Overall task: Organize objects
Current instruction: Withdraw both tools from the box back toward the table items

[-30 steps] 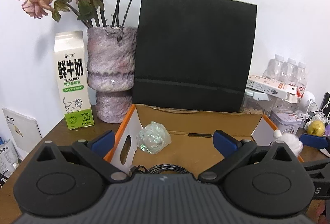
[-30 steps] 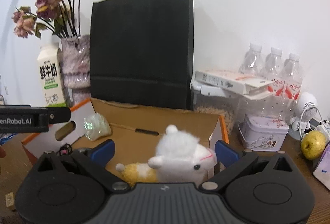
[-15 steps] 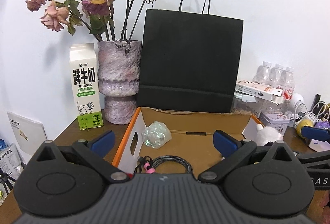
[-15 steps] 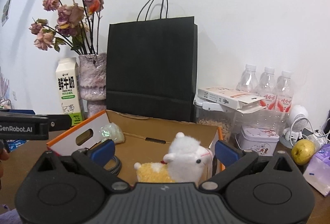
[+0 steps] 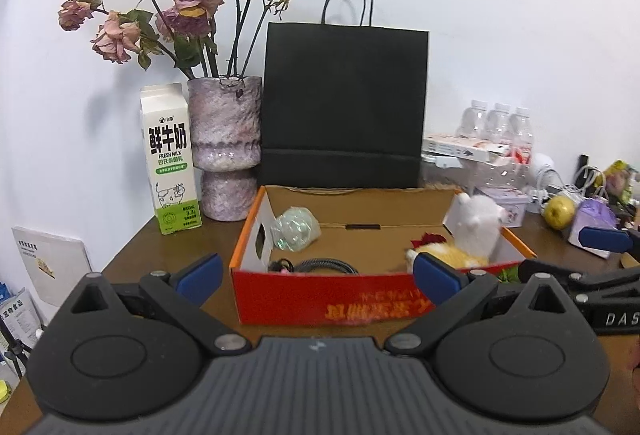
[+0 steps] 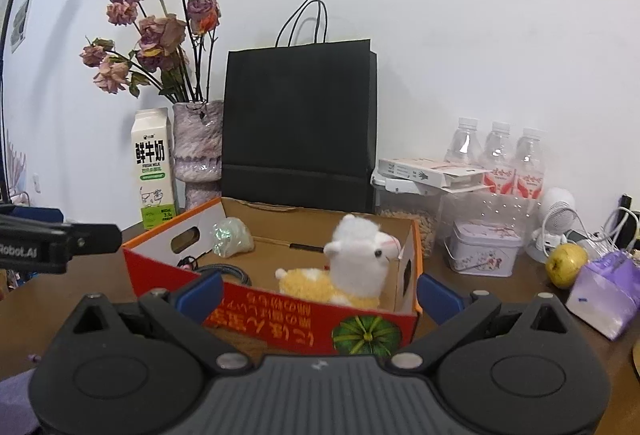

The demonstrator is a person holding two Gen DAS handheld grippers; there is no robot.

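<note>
An open red and orange cardboard box (image 5: 320, 299) (image 6: 280, 319) stands on the brown table. Inside it lie a white and yellow plush alpaca (image 5: 476, 231) (image 6: 352, 267) at the right end, a crumpled clear wrapper (image 5: 294, 233) (image 6: 232, 237) at the back left, and a coiled black cable (image 5: 324, 267) (image 6: 224, 271). My left gripper (image 5: 318, 275) is open in front of the box with nothing between its fingers. My right gripper (image 6: 320, 293) is also open and empty, just before the box's front wall.
Behind the box stand a black paper bag (image 5: 344, 107), a vase of dried roses (image 5: 224, 147) and a milk carton (image 5: 170, 159). To the right are water bottles (image 6: 496, 151), a tin (image 6: 484, 251), a small fan (image 6: 556, 223), a yellow-green fruit (image 6: 566, 265) and a purple packet (image 6: 604, 291).
Both grippers have drawn back and up from the box, so its red front wall now shows. The alpaca stays in the box, clear of the right gripper's fingers.
</note>
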